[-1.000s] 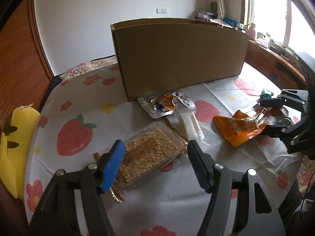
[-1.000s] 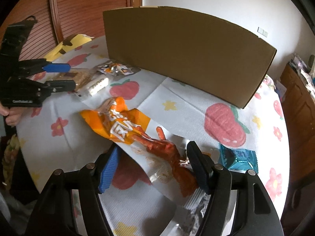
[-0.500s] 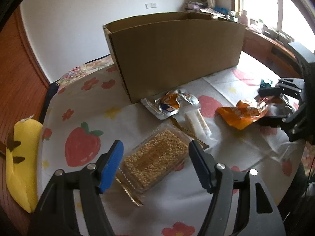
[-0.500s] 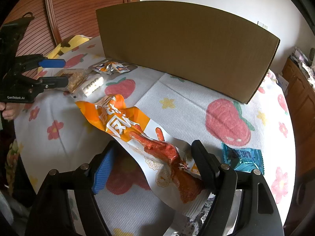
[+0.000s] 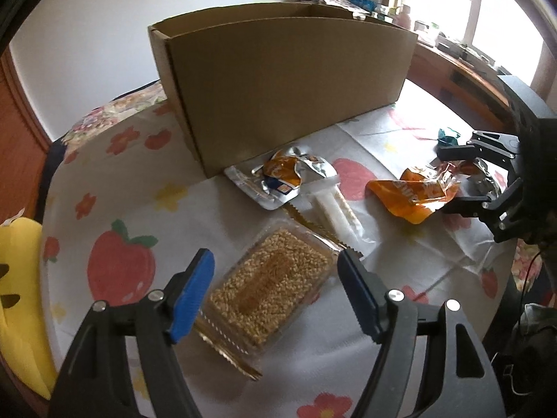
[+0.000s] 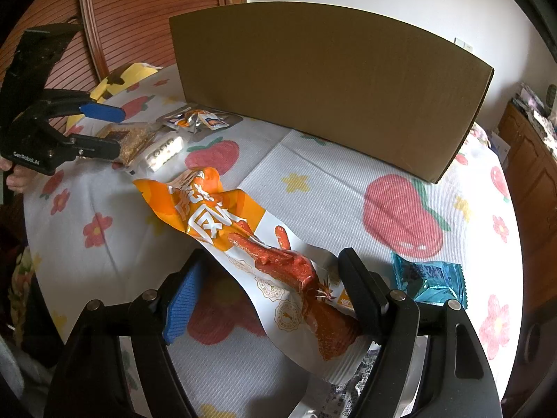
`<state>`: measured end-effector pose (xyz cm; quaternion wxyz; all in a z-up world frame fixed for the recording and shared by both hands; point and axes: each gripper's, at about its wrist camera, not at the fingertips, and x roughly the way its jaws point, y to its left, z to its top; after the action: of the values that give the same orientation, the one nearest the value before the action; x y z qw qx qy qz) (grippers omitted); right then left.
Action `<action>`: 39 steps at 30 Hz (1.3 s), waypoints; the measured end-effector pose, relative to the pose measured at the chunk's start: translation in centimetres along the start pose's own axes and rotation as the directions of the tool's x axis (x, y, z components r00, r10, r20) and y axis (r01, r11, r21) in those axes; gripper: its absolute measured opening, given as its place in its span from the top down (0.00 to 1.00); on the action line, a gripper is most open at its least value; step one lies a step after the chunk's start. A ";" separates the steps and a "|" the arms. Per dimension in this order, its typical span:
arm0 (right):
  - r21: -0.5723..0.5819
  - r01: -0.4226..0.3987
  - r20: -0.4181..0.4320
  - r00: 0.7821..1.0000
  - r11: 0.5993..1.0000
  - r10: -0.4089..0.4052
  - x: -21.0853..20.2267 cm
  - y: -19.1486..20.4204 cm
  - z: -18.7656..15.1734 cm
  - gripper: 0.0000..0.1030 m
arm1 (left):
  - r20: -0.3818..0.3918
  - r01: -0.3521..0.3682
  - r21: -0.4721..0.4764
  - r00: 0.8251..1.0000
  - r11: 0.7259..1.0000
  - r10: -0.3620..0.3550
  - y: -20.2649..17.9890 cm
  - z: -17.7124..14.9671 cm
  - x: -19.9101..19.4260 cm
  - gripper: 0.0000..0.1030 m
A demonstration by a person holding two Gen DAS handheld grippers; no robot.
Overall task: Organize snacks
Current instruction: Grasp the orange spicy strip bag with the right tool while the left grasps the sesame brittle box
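Note:
A clear tray of golden grain bar lies on the strawberry tablecloth, straight between the fingers of my left gripper. Its jaws are opening and neither pad touches the tray. From the right wrist view the left gripper hovers over that tray. A long orange and white snack bag lies flat on the cloth and runs between the fingers of my right gripper, which stands open around it. The left wrist view shows the right gripper at the bag's far end.
A tall open cardboard box stands at the back. In front of it lie a silver and orange foil packet and a white wafer packet. A teal candy packet lies right of my right gripper. A yellow plush sits at the table's left edge.
My left gripper has shifted so the grain tray now sits centred between its fingers, and its jaws have spread. The right jaws have widened around the orange bag.

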<state>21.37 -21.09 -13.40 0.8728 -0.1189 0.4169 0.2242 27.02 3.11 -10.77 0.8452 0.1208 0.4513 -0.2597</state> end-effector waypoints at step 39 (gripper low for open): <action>0.002 0.002 -0.004 1.000 1.000 -0.002 0.0 0.0 0.0 0.24 | -0.042 -0.023 -0.094 0.999 0.995 0.019 0.3 -1.0 1.1 0.34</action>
<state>21.37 -21.08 -13.37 0.8724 -0.1189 0.4186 0.2228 26.95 3.43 -12.26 0.8431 0.0909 0.4791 -0.2268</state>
